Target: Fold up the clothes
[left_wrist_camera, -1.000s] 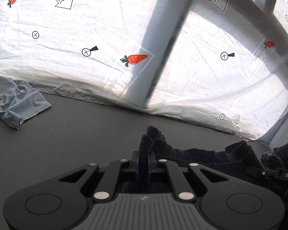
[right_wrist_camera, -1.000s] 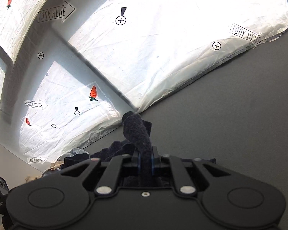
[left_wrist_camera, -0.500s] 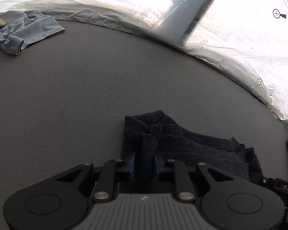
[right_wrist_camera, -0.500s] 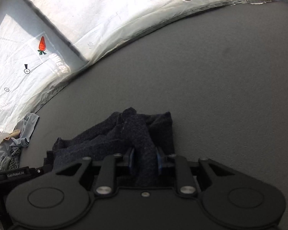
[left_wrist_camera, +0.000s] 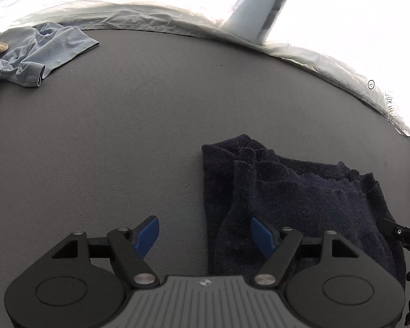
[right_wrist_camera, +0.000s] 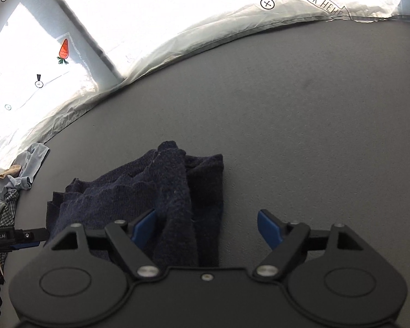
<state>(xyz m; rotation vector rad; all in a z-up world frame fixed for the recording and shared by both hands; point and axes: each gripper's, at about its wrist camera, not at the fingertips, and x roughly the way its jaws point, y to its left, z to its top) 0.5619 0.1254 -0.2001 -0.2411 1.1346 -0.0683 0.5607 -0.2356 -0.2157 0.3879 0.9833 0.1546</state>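
Holding your left gripper [left_wrist_camera: 202, 236] spread wide, you have the dark navy knitted garment [left_wrist_camera: 300, 202] bunched in layers on the grey table [left_wrist_camera: 123, 136], its left edge between the blue fingers. Your right gripper [right_wrist_camera: 207, 231] gapes too, straddling the garment's right edge. Bare tabletop lies ahead; a crumpled pale-blue shirt [left_wrist_camera: 43, 52] sits far left.

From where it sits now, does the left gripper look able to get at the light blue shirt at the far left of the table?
Probably yes. The left gripper is open and holds nothing, and bare grey table lies between it and the light blue shirt. The dark knit garment lies off to its right, clear of that path.
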